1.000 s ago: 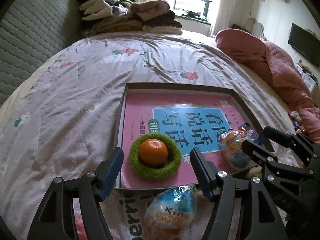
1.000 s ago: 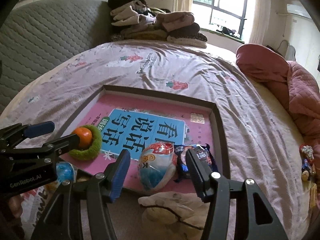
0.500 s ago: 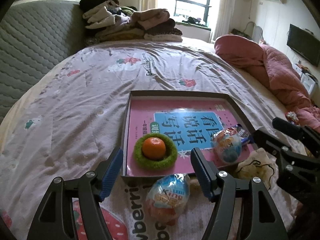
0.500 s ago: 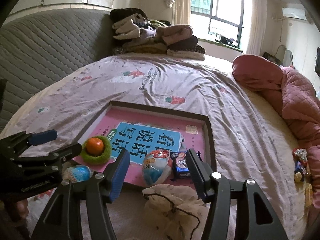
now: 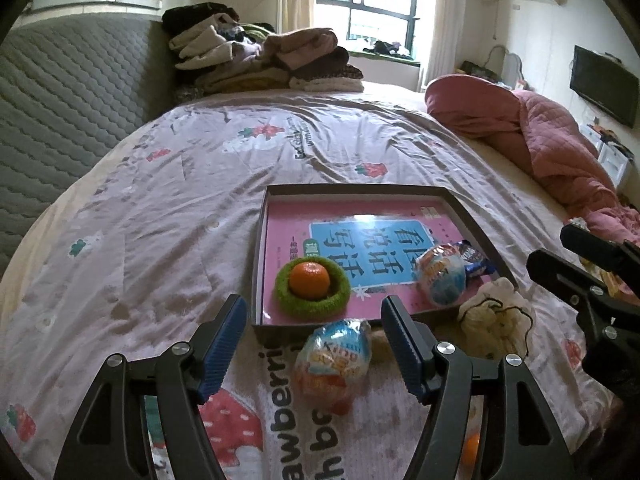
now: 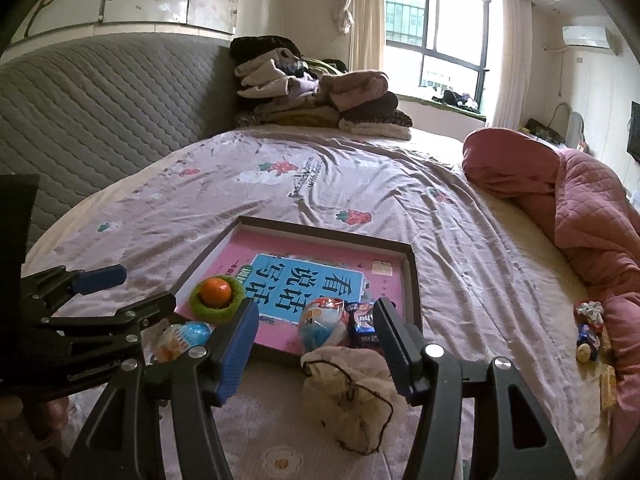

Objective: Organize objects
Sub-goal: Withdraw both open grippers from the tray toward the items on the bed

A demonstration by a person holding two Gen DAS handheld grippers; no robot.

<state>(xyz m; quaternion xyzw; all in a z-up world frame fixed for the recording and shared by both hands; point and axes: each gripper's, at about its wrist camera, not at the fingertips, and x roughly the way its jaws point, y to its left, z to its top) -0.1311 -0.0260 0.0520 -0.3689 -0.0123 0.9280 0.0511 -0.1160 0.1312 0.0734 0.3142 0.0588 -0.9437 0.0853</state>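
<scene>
A dark shallow tray [image 5: 468, 210] [image 6: 416, 276] lies on the bed with a pink book [image 5: 360, 220] [image 6: 320, 256] in it. On the book sit an orange [image 5: 310, 279] [image 6: 216, 291] in a green fuzzy ring [image 5: 312, 303], a wrapped Kinder egg [image 5: 440, 280] [image 6: 322, 322] and a small snack packet [image 5: 474, 260] [image 6: 363, 322]. A second Kinder egg [image 5: 334, 360] [image 6: 180, 338] lies on the bed before the tray. My left gripper [image 5: 314, 346] is open above it. My right gripper [image 6: 314, 350] is open over a cream drawstring pouch [image 6: 352, 388] [image 5: 494, 320].
Folded clothes [image 5: 260, 56] are stacked at the far end of the bed. A pink quilt [image 6: 568, 208] is bunched along the right side, with small wrapped sweets [image 6: 588, 328] beside it. A grey padded headboard [image 6: 100, 120] runs along the left.
Both grippers have drawn back and up from the tray, so more of the bed shows. The second egg and the pouch now lie farther ahead of the fingers. Both stay open.
</scene>
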